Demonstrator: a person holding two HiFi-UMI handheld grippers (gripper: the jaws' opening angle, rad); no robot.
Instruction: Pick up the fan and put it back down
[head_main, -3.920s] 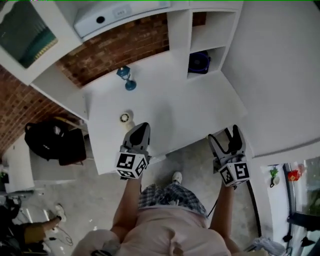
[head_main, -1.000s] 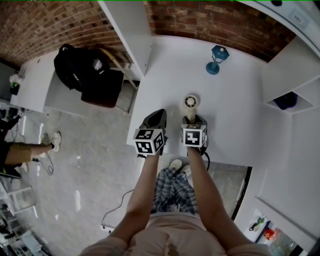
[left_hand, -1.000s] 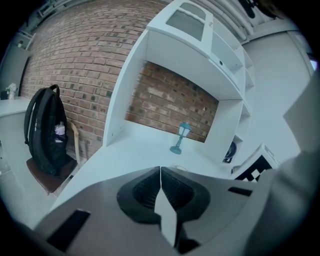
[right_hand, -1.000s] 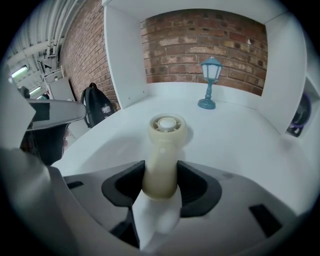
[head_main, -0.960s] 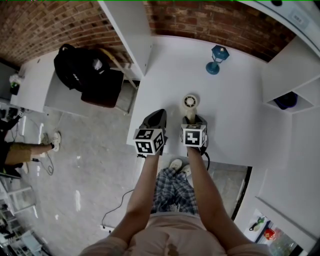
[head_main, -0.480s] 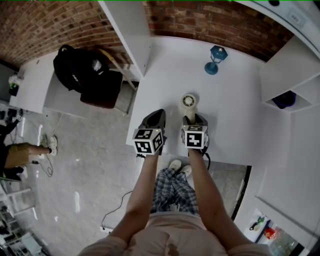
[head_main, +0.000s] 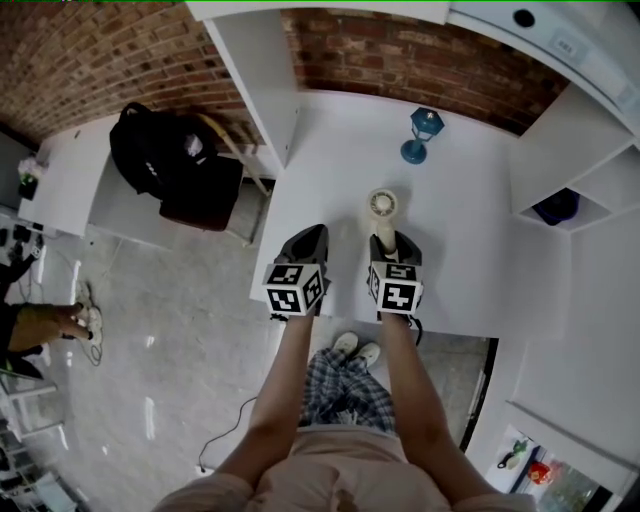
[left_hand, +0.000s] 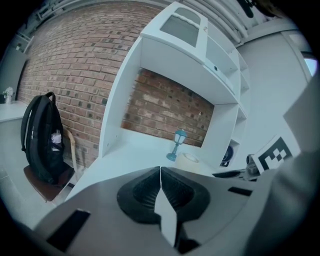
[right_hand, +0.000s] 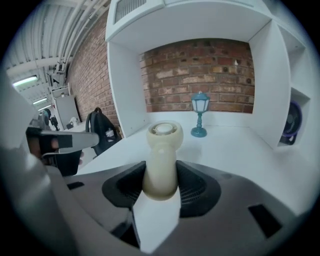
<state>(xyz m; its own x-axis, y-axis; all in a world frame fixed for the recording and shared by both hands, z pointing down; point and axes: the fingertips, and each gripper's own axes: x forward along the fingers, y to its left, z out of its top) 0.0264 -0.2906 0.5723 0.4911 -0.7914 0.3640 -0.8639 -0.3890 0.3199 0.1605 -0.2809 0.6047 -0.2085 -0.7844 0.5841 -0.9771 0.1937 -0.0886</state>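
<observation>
A cream hand-held fan (head_main: 382, 205) with a round head is held by its handle above the white desk (head_main: 470, 220). My right gripper (head_main: 385, 245) is shut on that handle, and in the right gripper view the fan (right_hand: 162, 150) stands up between the dark pads of the right gripper (right_hand: 160, 185). My left gripper (head_main: 307, 238) hovers beside it at the desk's front edge. In its own view the left gripper (left_hand: 160, 172) is shut with nothing in it, and the fan's head (left_hand: 190, 159) shows just past it.
A small blue lantern lamp (head_main: 420, 132) stands at the back of the desk by the brick wall. A dark blue round thing (head_main: 556, 206) sits in a cubby at the right. A black backpack (head_main: 165, 160) rests on a chair left of the desk.
My right gripper has risen with the fan in it, its marker cube now nearer the head camera. The left gripper has stayed where it was.
</observation>
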